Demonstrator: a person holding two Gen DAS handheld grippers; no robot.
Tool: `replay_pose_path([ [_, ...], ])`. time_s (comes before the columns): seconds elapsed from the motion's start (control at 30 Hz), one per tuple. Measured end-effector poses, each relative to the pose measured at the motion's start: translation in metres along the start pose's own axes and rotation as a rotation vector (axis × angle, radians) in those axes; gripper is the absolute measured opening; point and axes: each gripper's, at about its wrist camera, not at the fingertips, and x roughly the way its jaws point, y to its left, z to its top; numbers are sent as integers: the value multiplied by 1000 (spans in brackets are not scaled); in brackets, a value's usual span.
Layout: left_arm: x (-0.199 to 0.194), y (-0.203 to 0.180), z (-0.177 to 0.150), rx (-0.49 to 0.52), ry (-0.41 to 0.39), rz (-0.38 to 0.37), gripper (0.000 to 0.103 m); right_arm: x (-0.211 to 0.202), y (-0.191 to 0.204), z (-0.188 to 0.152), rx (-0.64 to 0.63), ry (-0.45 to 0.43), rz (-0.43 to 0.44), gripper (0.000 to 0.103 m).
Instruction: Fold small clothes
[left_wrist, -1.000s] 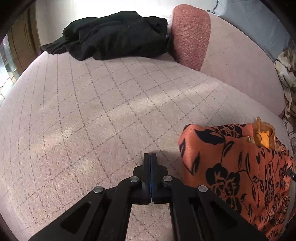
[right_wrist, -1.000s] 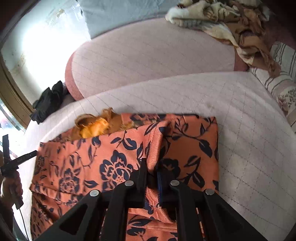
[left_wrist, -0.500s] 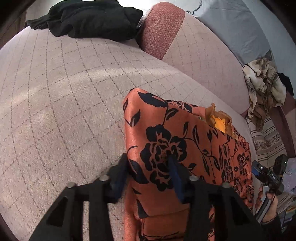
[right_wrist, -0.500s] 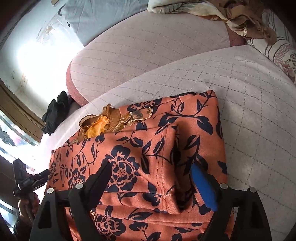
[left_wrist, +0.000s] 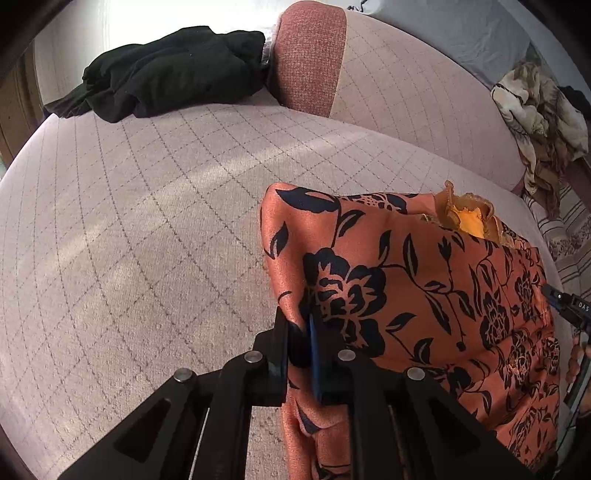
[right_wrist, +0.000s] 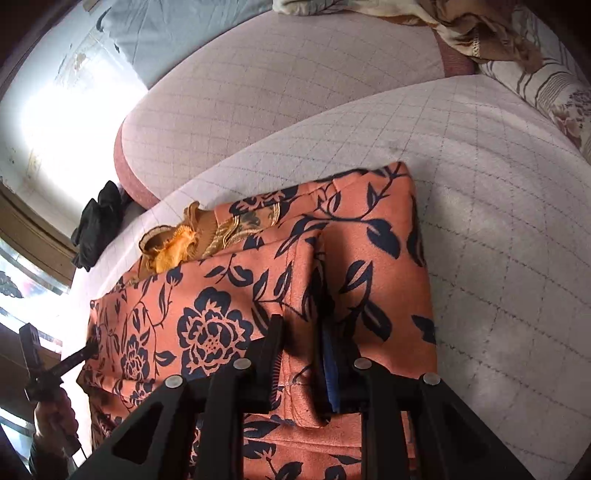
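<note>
Orange floral garment (right_wrist: 332, 266): lay partly folded on the pink quilted sofa seat (left_wrist: 129, 229), a yellow frilled piece (right_wrist: 173, 251) showing at its far edge. Left gripper (left_wrist: 299, 350): clamped narrowly on the garment's left edge. Right gripper (right_wrist: 301, 354): jaws closing, a raised fold of the garment between them. Black clothes (left_wrist: 173, 70): heaped far beyond the garment, against the sofa's backrest (left_wrist: 406, 92). Patterned cloth (left_wrist: 535, 110): draped on the backrest, to the garment's right.

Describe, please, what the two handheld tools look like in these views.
Both are matte black, with angular linkage arms joined by round silver rivets. The left tool has flat black fingers, one lined with a blue pad. The right tool matches it, with a blue pad on one finger and ribbing on the other.
</note>
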Motion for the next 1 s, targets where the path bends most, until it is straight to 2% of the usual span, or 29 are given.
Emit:
replay_pose_path([
  [0.03,-4,-3,1,9,-9,1,13,-8,-1,3,5,-26,-2,38],
  [0.07,-9,-5,2,17,-29,-1,13,-15,-4,6,23,-47,9,61],
  [0.13,-20,-9,3,20,-65,-14,16,-25,-6,12,73,-92,50,89],
  [0.23,-30,-17,2,26,-98,-36,23,-13,1,21,40,-56,56,89],
  [0.27,-31,-20,0,35,-103,-41,29,-3,3,23,33,-25,67,87],
  [0.3,-26,-25,-3,53,-89,-19,29,9,3,24,31,22,67,85],
  [0.33,-15,-26,-6,80,-42,45,28,21,6,23,10,72,36,54],
  [0.37,0,-26,-13,115,16,152,15,28,11,20,-43,90,-48,19],
  [0.4,9,-23,-17,134,11,184,17,27,13,20,-72,73,-86,18],
  [0.47,1,-20,-14,94,-12,162,16,18,14,18,-73,49,-133,17],
  [0.5,-6,-22,-13,91,-29,159,16,14,15,16,-95,34,-194,18],
  [0.53,-15,-24,-12,88,-45,152,16,10,16,15,-108,32,-214,21],
  [0.6,-36,-31,-12,81,-72,68,19,-8,19,14,-103,6,-203,22],
  [0.63,-46,-36,-13,83,-95,13,26,-21,21,12,-84,-34,-178,26],
  [0.67,-54,-43,-16,90,-119,-25,41,-32,23,10,-51,-59,-115,40],
  [0.7,-56,-49,-18,100,-131,-42,50,-39,26,6,-19,-60,-27,55],
  [0.73,-51,-55,-21,113,-118,-33,58,-39,30,0,-1,-41,64,89],
  [0.77,-36,-58,-24,131,-67,4,58,-34,35,-7,0,-11,138,93],
  [0.8,-14,-58,-30,147,23,75,57,-23,35,-14,-10,34,156,93],
  [0.83,1,-51,-35,131,54,87,58,-5,31,-22,-4,104,112,93],
  [0.87,-8,-48,-41,103,8,69,58,8,17,-29,48,149,84,84],
  [0.93,-27,-53,-40,94,-14,115,58,-12,-3,-31,187,83,115,72],
  [1.0,-52,-56,-45,115,-70,120,59,-46,-8,-30,216,26,49,77],
])
